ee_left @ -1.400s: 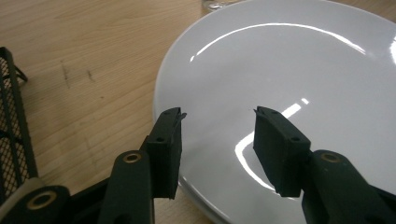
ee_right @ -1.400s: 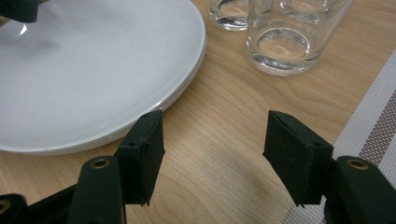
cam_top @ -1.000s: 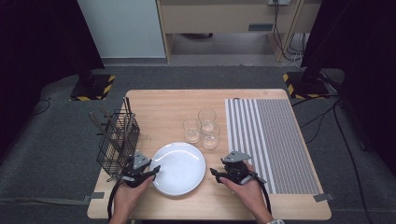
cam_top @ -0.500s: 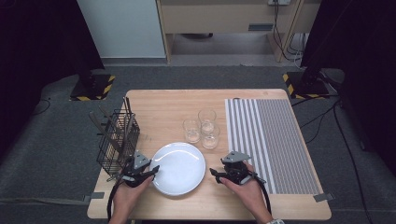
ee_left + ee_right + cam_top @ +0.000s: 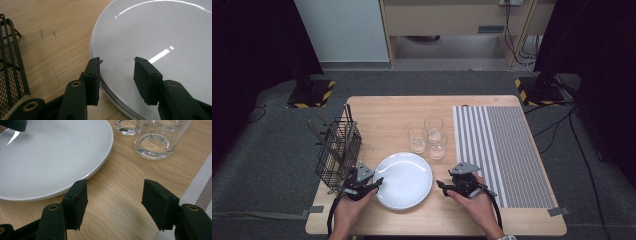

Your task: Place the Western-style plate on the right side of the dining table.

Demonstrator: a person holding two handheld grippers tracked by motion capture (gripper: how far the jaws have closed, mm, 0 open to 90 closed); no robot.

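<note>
Quick check against a second ago: nothing has shifted. Both hands sit where they were, jaw gaps look the same, and plate, glasses and basket are unmoved. My read is that this is a pause right before a grab, with the plate pickup not yet started.

The left gripper is at the near-left rim of the white plate. In the left gripper view its jaws stand roughly half apart. One is just outside the rim over the wood, the other hangs over the plate's face, and neither pad presses on it, so it holds nothing.

The right gripper is on the plate's right side, near it but apart. Its jaws are spread moderately wide over bare table, between the plate and the striped mat, with nothing between them.

The plate lies flat at the near centre of the table, between the two grippers. Its rim shows a double line in both gripper views, possibly a second plate underneath, but I can't tell for sure.

- **Plate:** empty and clean.
- **Three clear glasses**: upright, clustered just behind the plate, and empty as far as I can see.
- **Black wire basket**: at the left edge, with a few dark utensils standing or leaning in it. Their type is unclear.
</note>
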